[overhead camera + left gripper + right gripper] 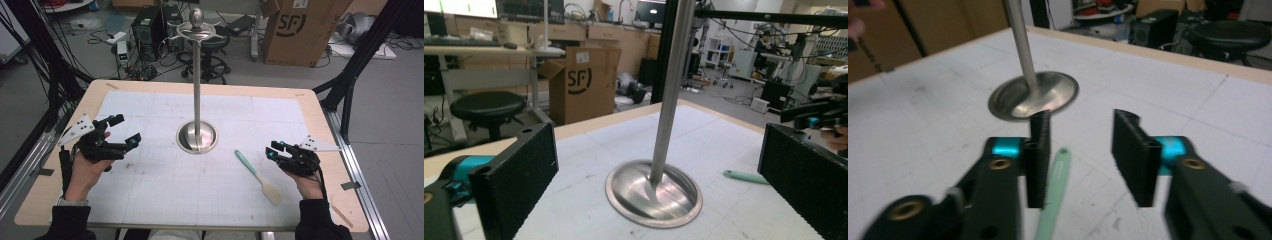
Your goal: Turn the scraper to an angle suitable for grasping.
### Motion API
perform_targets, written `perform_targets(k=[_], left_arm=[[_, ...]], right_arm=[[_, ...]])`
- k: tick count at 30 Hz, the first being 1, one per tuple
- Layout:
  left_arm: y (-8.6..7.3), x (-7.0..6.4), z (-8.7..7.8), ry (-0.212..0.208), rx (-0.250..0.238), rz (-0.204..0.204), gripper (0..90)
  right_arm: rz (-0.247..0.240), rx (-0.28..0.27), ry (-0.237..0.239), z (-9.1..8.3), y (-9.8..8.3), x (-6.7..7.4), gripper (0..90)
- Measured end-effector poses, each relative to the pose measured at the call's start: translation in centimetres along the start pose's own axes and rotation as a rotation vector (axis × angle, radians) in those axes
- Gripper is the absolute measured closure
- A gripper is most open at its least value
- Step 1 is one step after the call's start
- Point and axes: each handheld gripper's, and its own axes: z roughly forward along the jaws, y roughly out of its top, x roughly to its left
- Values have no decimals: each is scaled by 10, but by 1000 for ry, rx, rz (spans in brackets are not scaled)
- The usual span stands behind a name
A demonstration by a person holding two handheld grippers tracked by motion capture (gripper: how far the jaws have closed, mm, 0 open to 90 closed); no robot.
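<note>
Cluttered lab, gridded worktop point(150, 180): both grippers open, spatula point(257, 176) untouched
Right gripper point(1083, 150) sits off-centre over the thin handle; closing may pinch air or skid it toward the stand point(197, 136); left gripper point(121, 131) idle

Right tool view: spatula point(1052, 200) handle partly hidden behind the near jaw, its blade cut off at bottom edge; whole frame motion-blurred. Left tool view: stand point(655, 192) pole cut off at top; spatula point(744, 176) mostly hidden behind the far-side jaw.
</note>
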Motion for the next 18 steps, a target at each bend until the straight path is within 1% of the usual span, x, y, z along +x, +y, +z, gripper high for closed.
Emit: perform_targets(k=[1, 2, 5, 7, 8, 9, 10, 11, 12, 14, 17, 18], left_arm=[[0, -1, 0, 2, 2, 5, 33], [0, -2, 1, 2, 12, 18, 32], [0, -3, 1, 7, 19, 19, 32], [0, -3, 1, 12, 22, 29, 32], [0, -4, 1, 17, 20, 30, 32], [0, -4, 0, 26, 17, 35, 32], [0, -4, -1, 43, 15, 46, 32], [0, -4, -1, 43, 15, 46, 32], [-1, -4, -2, 52, 12, 49, 32], [-1, -3, -3, 62, 12, 47, 32], [-2, -3, -5, 63, 19, 48, 32], [-4, -3, -5, 67, 27, 52, 32]], right_arm=[[1, 8, 2, 1, -1, 0, 718], [0, 24, -8, 3, -2, -1, 754], [0, 46, -8, 9, -5, -1, 784], [13, 61, -9, 13, -6, 0, 829], [11, 69, -5, 17, -7, -1, 864], [11, 69, -5, 17, -7, -1, 864], [12, 94, 0, 22, -9, -1, 896], [19, 105, 6, 24, -10, -1, 896], [22, 119, 14, 27, -11, -1, 897], [7, 151, 19, 34, -13, 0, 898], [-16, 188, 19, 42, -15, 1, 897], [-24, 199, 12, 45, -16, 2, 898]])
